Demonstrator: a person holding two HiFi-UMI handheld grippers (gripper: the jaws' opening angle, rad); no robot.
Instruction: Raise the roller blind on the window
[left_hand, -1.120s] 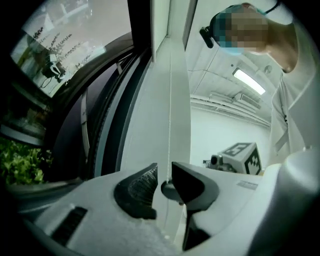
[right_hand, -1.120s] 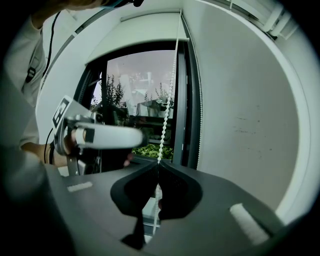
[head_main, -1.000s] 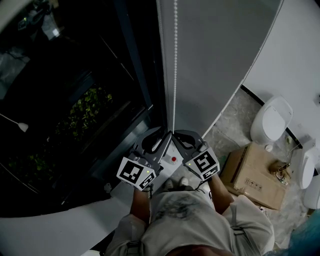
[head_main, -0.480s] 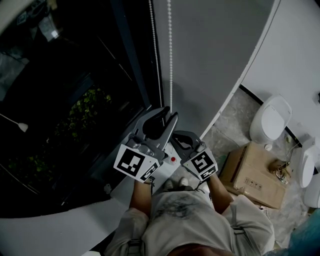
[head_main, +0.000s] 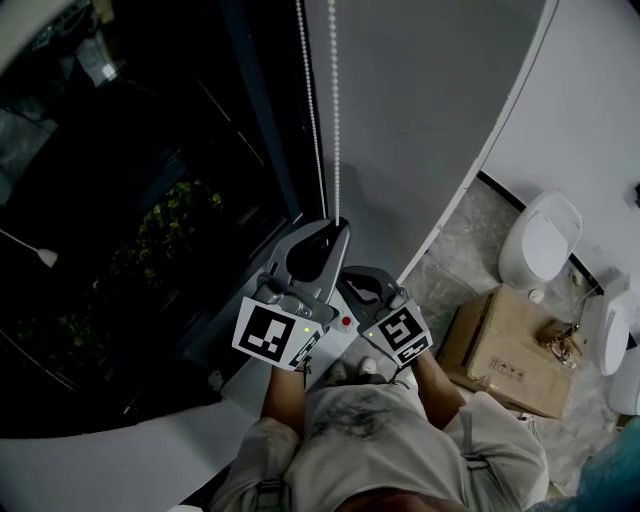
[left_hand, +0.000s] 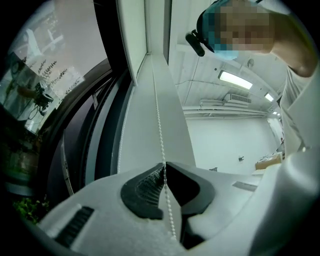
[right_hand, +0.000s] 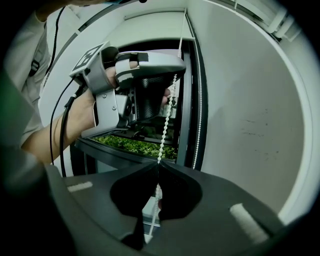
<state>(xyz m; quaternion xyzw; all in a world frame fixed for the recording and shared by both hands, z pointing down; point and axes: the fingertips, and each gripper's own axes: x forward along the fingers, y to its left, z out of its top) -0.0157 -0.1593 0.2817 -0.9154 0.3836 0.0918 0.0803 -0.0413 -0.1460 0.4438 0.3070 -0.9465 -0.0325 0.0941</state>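
While the left tongs (head_main: 338, 226) pinch the bead chain (head_main: 334, 120) higher, the right tongs (head_main: 344, 272) clamp it below.

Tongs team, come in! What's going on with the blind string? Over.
Left tongs shut on bead cord, upper grip. Right tongs shut on same cord, below. Roller blind hanging low. Nothing snagging the cord.

Head view: white bead chain (head_main: 334, 110) exits top edge, btm end hidden behind light grey left gripper (head_main: 338, 224). Top of grey roller blind (head_main: 430, 100) cut off. Print on brown cardboard box (head_main: 505, 352) too small to read.
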